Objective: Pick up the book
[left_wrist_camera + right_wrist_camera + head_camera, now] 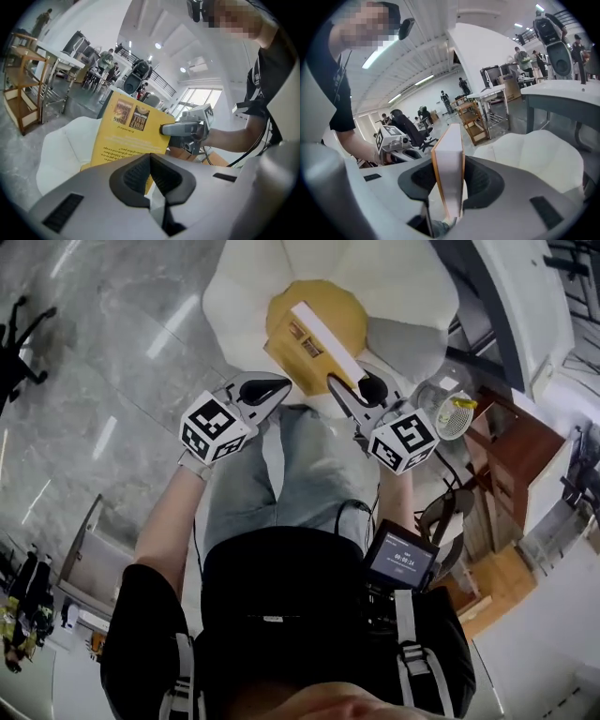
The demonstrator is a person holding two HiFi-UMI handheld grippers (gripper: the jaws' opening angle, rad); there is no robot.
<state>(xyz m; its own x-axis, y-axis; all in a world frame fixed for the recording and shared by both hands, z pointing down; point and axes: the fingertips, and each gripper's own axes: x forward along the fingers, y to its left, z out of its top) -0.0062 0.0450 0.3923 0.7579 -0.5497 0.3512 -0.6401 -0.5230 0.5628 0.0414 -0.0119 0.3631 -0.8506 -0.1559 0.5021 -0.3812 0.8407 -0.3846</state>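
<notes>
Book (314,334): one, yellow covers, white page block, up in the air over a chair. Nearest the head camera, one small screen (401,559) on the person's chest (digits too small to read). Two marker cubes (216,427), one per tool. Right tool (358,390) is clamped across the book's thickness, a pad on each cover, with the page edge facing its own camera. Left tool (272,388) has its jaws together with the tips at the book's lower edge; can't tell if they nip a cover. Cover print, upside down in the left gripper view: "BRING", "WOLF HALL"; the smaller lines are unreadable. Below sit one white chair (253,287) with one round yellow cushion (342,310), then grey marble floor (122,334). Farther off are one wooden shelf unit (21,103) and several people (108,58).
</notes>
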